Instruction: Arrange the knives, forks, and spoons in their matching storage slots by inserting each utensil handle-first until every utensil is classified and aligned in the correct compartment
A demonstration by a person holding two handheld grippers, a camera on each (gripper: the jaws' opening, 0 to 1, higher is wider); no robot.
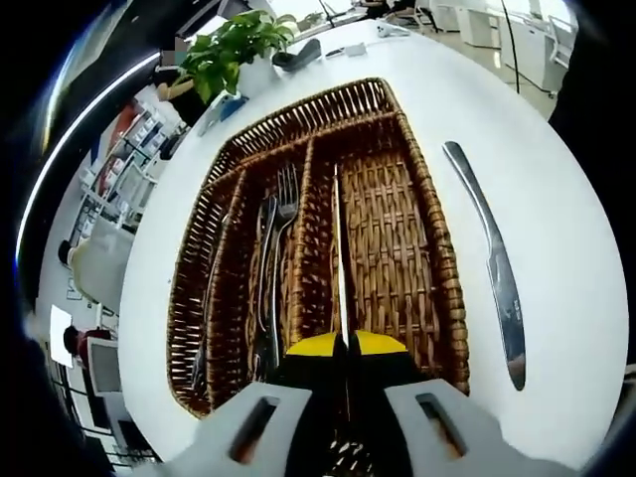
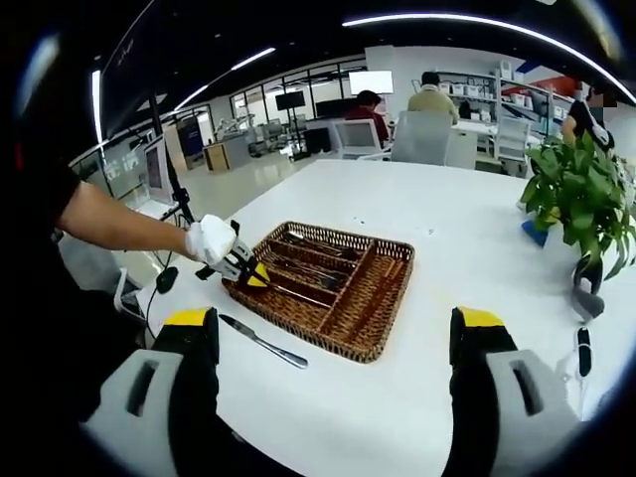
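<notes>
A brown wicker tray with long slots lies on the white table. Forks lie in a slot left of the middle, and a thin utensil lies in the far-left slot. My left gripper is shut on a knife, seen edge-on, stretched over the tray between the narrow slot and the wide right one. Another knife lies on the table right of the tray. In the right gripper view my right gripper stands open, well back from the tray. The left gripper is at the tray's near-left end, beside the loose knife.
A potted plant stands beyond the tray's far end, with a dark object beside it. The plant is at the table's right side in the right gripper view. A person's gloved hand holds the left gripper. People sit at desks in the background.
</notes>
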